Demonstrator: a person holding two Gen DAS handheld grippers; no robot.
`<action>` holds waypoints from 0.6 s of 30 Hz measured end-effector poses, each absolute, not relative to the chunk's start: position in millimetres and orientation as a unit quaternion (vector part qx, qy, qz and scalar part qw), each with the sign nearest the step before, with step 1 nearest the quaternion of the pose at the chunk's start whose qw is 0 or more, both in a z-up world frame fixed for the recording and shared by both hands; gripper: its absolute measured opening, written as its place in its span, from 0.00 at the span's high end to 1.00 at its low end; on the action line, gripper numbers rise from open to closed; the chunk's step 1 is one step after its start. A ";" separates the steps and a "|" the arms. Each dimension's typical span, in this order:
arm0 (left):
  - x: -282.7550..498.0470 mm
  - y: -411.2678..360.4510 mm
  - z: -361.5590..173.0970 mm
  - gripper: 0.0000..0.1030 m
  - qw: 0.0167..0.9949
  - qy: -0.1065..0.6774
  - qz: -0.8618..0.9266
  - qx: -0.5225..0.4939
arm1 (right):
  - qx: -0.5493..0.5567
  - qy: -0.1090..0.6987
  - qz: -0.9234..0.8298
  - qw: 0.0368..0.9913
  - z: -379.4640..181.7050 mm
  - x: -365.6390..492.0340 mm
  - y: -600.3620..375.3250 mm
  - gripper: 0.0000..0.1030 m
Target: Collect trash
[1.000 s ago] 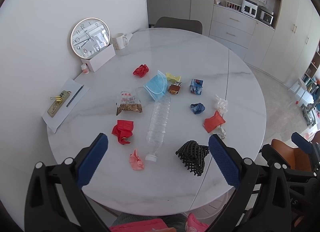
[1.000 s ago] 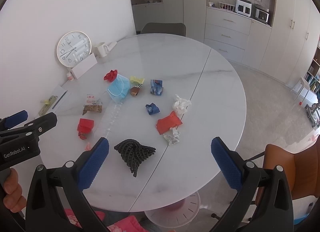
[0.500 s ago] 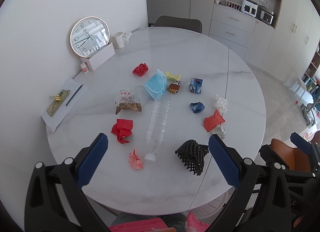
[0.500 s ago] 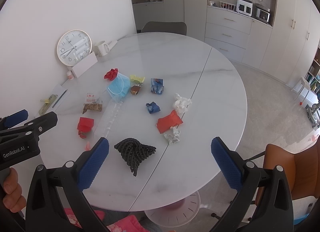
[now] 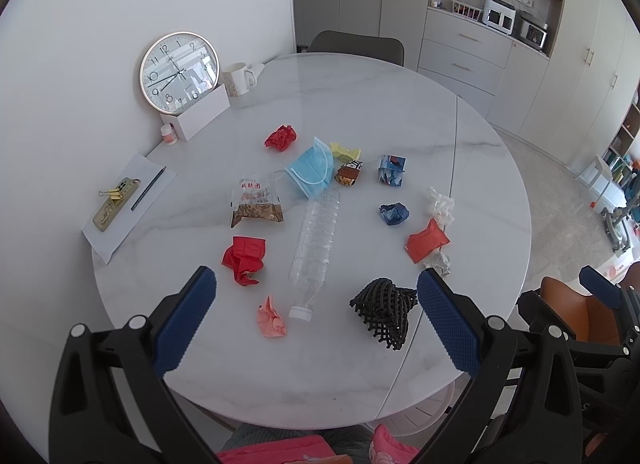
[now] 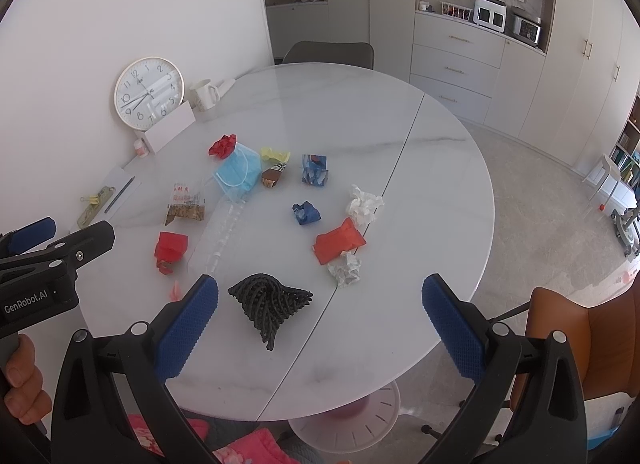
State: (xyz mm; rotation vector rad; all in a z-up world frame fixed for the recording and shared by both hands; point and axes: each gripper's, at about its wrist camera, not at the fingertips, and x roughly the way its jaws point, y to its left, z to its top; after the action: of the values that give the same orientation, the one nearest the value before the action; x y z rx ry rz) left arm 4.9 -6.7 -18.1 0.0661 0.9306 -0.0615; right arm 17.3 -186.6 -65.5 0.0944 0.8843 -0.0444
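Observation:
Trash lies scattered on a round white marble table (image 5: pixel 360 96): a clear plastic bottle (image 5: pixel 316 244), a black foam net (image 5: pixel 384 310) (image 6: pixel 270 304), a blue face mask (image 5: pixel 312 172), a snack bag (image 5: pixel 256 202), red crumpled papers (image 5: pixel 245 258), a pink scrap (image 5: pixel 272 318), a red-orange wrapper (image 6: pixel 339 243), white tissue (image 6: pixel 363 204), and a blue wad (image 6: pixel 306 213). My left gripper (image 5: pixel 316 308) is open and empty above the near edge. My right gripper (image 6: pixel 320 310) is open and empty, also above the near edge.
A clock (image 5: pixel 179 71), white box (image 5: pixel 200 112), mug (image 5: pixel 238 78), small pill bottle (image 5: pixel 169 135) and paper with pen and phone case (image 5: pixel 128 200) stand at the table's left. A grey chair (image 5: pixel 356 44) is behind it, an orange chair (image 6: pixel 592 344) at right.
Both views have shifted very slightly; the grippers stay open and nothing on the table has moved.

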 end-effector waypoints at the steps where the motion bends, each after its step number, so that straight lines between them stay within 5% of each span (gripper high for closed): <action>1: 4.7 -7.0 -18.2 0.06 0.893 0.449 -0.030 0.032 | 0.046 0.428 -0.021 0.903 -65.6 17.2 -186.8 0.02; 18: 3.9 -2.8 -21.0 0.06 0.890 0.455 -0.031 0.026 | 0.046 0.430 -0.020 0.902 -66.8 17.8 -181.8 0.02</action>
State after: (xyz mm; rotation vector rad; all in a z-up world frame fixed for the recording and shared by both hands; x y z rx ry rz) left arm 3.9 -2.8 -21.0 0.0542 0.9445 -0.0639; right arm 17.8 -181.8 -66.8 0.0952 0.8891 -0.0408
